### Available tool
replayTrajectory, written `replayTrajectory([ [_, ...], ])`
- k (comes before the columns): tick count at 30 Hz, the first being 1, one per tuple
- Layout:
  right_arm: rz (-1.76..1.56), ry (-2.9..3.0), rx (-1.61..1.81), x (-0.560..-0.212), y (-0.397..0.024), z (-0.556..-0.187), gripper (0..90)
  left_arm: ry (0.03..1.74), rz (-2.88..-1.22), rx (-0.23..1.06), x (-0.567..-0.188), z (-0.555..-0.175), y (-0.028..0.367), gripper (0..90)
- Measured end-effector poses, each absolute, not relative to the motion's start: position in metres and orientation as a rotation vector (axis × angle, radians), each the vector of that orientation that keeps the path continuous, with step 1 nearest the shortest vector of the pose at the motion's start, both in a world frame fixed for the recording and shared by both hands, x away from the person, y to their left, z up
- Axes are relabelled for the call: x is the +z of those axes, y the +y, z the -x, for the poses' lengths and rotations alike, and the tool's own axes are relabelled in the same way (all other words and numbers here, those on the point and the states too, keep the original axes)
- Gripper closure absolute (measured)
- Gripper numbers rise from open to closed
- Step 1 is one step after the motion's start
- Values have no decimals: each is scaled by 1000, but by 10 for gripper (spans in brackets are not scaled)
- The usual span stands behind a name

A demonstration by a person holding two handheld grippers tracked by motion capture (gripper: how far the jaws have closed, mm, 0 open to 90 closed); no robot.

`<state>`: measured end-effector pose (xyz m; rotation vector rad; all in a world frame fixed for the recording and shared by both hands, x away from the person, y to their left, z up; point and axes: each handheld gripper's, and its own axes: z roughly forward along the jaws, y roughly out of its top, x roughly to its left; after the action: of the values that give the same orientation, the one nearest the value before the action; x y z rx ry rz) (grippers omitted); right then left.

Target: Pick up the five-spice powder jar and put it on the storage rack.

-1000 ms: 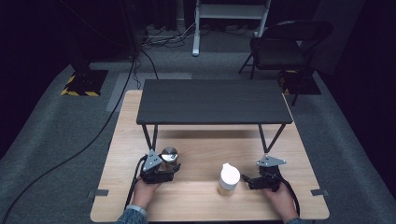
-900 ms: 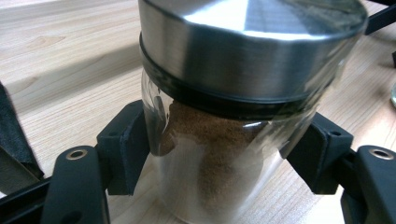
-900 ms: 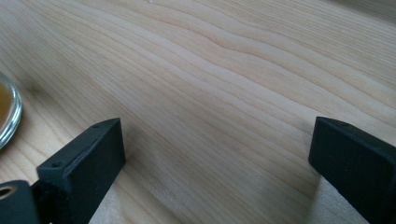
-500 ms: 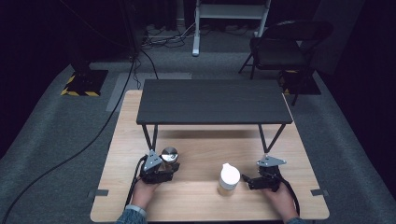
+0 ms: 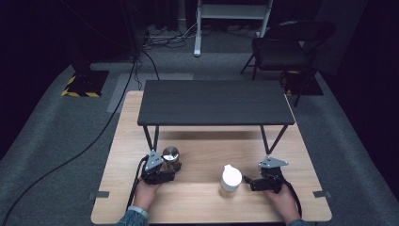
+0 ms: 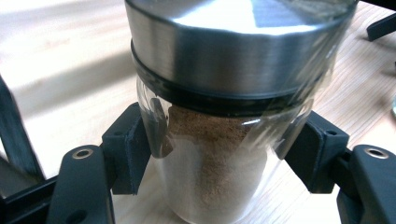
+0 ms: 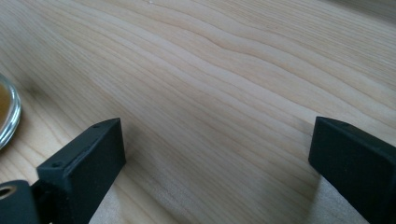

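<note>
A glass jar (image 6: 210, 186) of brown powder with a steel lid (image 6: 233, 46) stands on the wooden table (image 5: 207, 207) at the front left. My left gripper (image 6: 219, 158) is shut on it, both pads pressed against the glass just under the lid; from above the gripper (image 5: 170, 164) sits close behind the jar (image 5: 171, 154). At the front right my right gripper (image 5: 248, 182) rests low and points left, open, with bare wood between its jaws (image 7: 215, 154). A white-capped jar (image 5: 231, 180) stands just left of it, apart from the jaws; its glass rim (image 7: 7, 112) shows beside the left jaw.
A low black shelf (image 5: 216, 101) on thin legs spans the back half of the table, its legs standing just behind both jars. A cable trails from each gripper off the front edge. A folding chair (image 5: 287, 47) stands beyond the table.
</note>
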<state>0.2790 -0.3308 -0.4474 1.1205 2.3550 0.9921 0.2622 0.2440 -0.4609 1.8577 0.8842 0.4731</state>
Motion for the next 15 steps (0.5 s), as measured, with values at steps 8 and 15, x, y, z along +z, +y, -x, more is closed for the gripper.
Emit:
replayTrajectory([
  [8,-1120,2355,993,-447,-331,-280,34,814,-1851,454,-415,-261,227,307],
  [15,-1118,2356,993,-447,-331,-280,33,789,-1866,442,-357,-265,209,307],
])
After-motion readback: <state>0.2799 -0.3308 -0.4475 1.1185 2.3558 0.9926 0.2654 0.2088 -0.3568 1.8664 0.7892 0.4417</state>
